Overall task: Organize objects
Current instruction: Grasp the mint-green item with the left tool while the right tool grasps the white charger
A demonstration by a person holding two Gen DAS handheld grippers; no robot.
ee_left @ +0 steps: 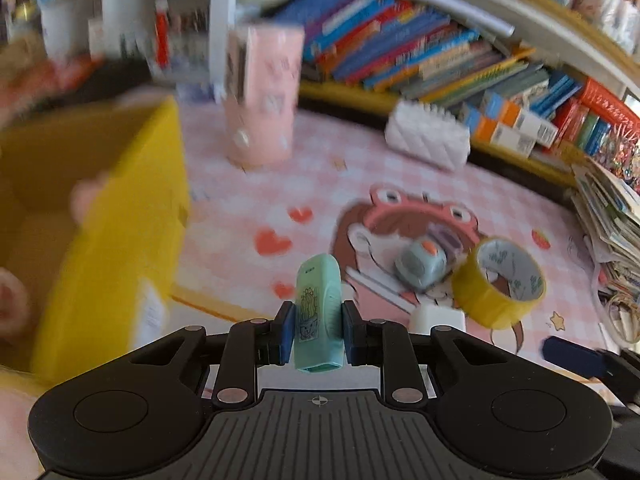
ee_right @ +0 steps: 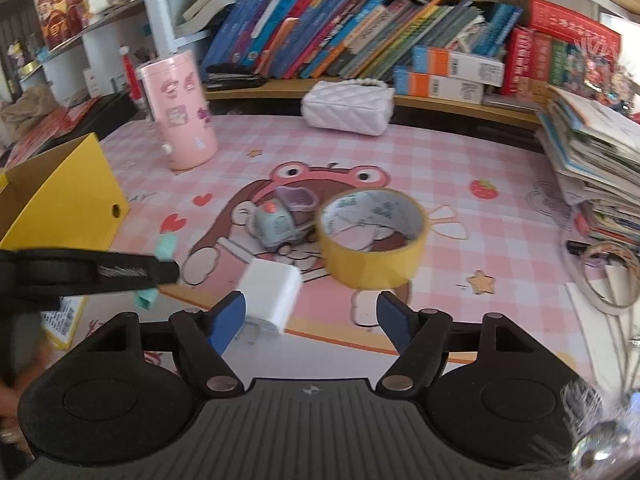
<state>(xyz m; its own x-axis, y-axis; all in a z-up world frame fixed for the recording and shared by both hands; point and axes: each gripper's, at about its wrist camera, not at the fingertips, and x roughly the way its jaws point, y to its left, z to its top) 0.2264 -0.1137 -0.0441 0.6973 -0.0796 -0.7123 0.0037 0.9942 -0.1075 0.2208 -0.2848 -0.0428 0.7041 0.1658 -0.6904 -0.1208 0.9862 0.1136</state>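
Note:
My left gripper point(ee_left: 317, 330) is shut on a mint-green correction tape dispenser point(ee_left: 319, 312), held upright above the pink mat; from the right wrist view it shows at the left as a black arm point(ee_right: 92, 272) with the mint-green dispenser point(ee_right: 165, 249) poking out. An open yellow box point(ee_left: 120, 232) stands to its left. My right gripper point(ee_right: 308, 322) is open, low over the mat, with a white charger block point(ee_right: 272, 292) just ahead of its left finger. Beyond it stand a roll of yellow tape point(ee_right: 374, 236) and a small grey-blue toy car point(ee_right: 276, 224).
A pink tumbler point(ee_right: 180, 112) and a white quilted bag point(ee_right: 346, 108) stand at the back of the mat. Rows of books point(ee_right: 360, 28) fill the shelf behind. A stack of papers and books point(ee_right: 592, 168) and a coiled cable point(ee_right: 608, 276) crowd the right edge.

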